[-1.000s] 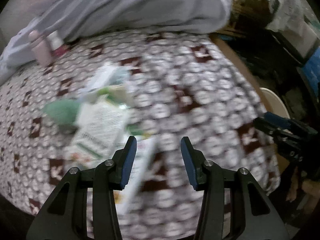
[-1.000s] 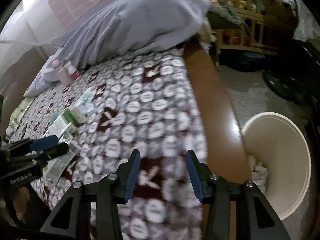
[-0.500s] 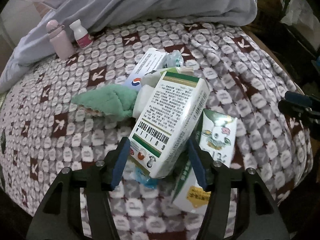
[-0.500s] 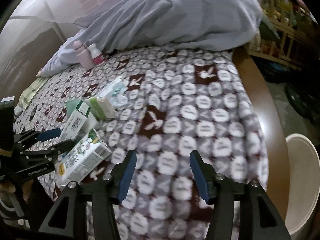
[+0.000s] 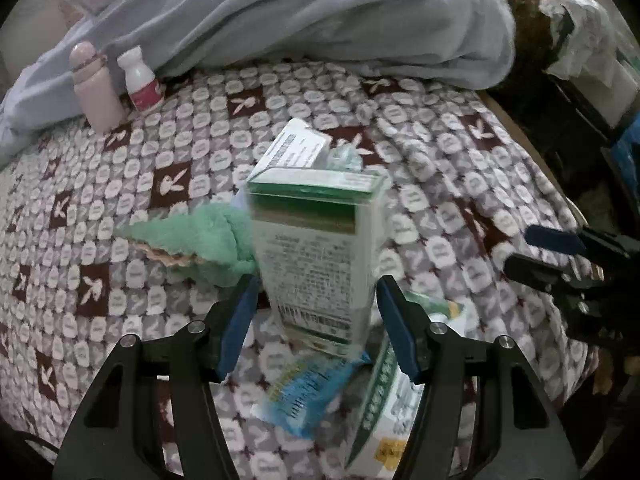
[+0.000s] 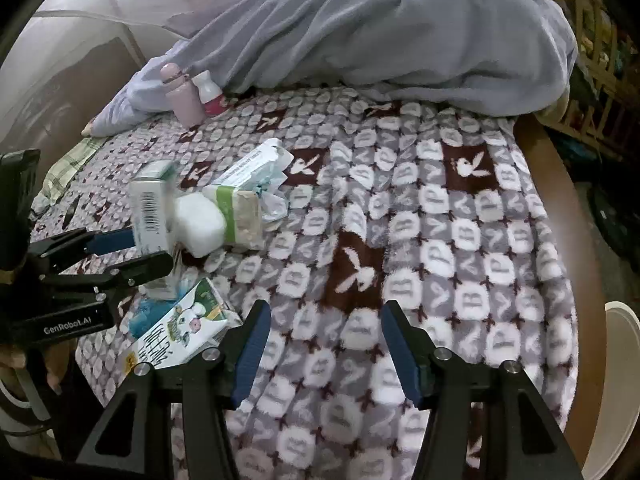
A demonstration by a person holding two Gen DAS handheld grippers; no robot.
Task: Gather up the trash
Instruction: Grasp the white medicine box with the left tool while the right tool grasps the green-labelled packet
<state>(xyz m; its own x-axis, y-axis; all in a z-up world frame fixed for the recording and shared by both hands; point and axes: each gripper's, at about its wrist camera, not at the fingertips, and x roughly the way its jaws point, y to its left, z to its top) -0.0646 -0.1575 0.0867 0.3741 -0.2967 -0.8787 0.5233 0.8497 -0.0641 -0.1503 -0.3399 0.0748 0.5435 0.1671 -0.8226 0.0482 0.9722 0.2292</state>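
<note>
The green carton (image 5: 316, 256) sits between my left gripper (image 5: 316, 320) 's open jaws; I'd close squarely. Right gripper (image 6: 324, 344) open, idle.

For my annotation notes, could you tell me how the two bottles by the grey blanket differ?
The pink bottle is taller and plain, with a rounded pink cap; the white bottle is shorter, with a red label and narrow white neck. Both stand upright, side by side, against the grey blanket.
</note>
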